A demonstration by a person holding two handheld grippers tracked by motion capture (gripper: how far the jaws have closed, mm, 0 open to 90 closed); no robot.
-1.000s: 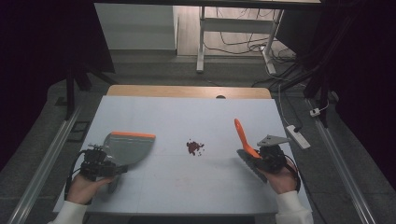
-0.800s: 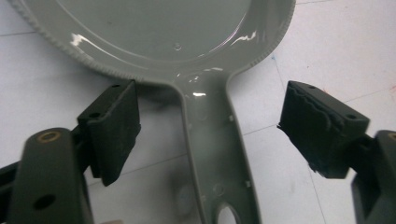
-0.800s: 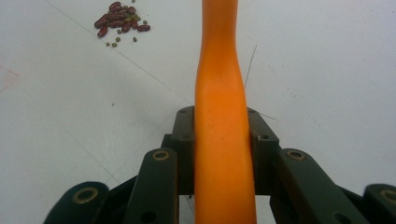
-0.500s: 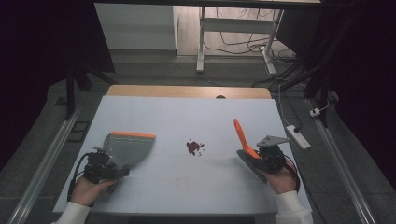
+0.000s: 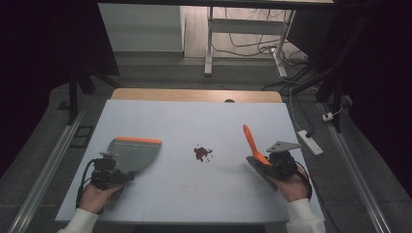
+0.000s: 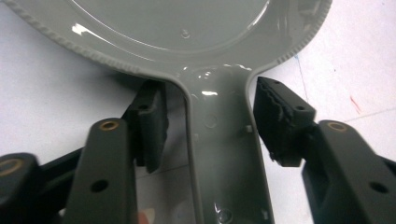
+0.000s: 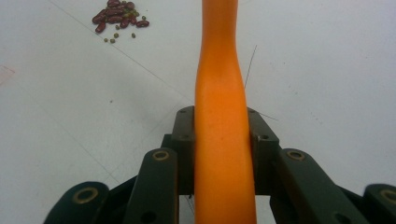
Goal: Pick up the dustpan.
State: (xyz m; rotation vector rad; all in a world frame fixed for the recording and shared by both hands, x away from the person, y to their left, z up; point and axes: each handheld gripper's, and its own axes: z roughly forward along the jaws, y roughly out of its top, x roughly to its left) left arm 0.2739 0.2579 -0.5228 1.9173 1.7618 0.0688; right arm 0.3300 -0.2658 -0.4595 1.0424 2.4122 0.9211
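Left gripper (image 6: 208,126): fingers (image 6: 280,121) half closed, having just been closing, one on each side of the dustpan handle (image 6: 224,154). A thin gap shows at both pads, so no firm grip yet. The grey dustpan (image 5: 133,153) lies flat on the white surface (image 5: 194,116), orange front edge away from the person, handle toward the left hand (image 5: 94,194).

Right gripper (image 7: 219,144): fingers (image 7: 261,140) clamped on both sides of the orange brush handle (image 7: 222,116), pads pressing on it. In the high view the right gripper (image 5: 272,162) holds the brush (image 5: 252,143) with the handle rising tilted up and away from the person, the right hand (image 5: 291,184) resting on the surface.

Landmark: the small pile of beans (image 5: 202,153), dark red ones with a few tiny greenish ones, near the middle of the surface. Dustpan sits left of the beans, apart from them. Brush sits right of the beans, apart from them as well. In the right gripper view the beans (image 7: 119,14) lie beyond and to the left of the handle.
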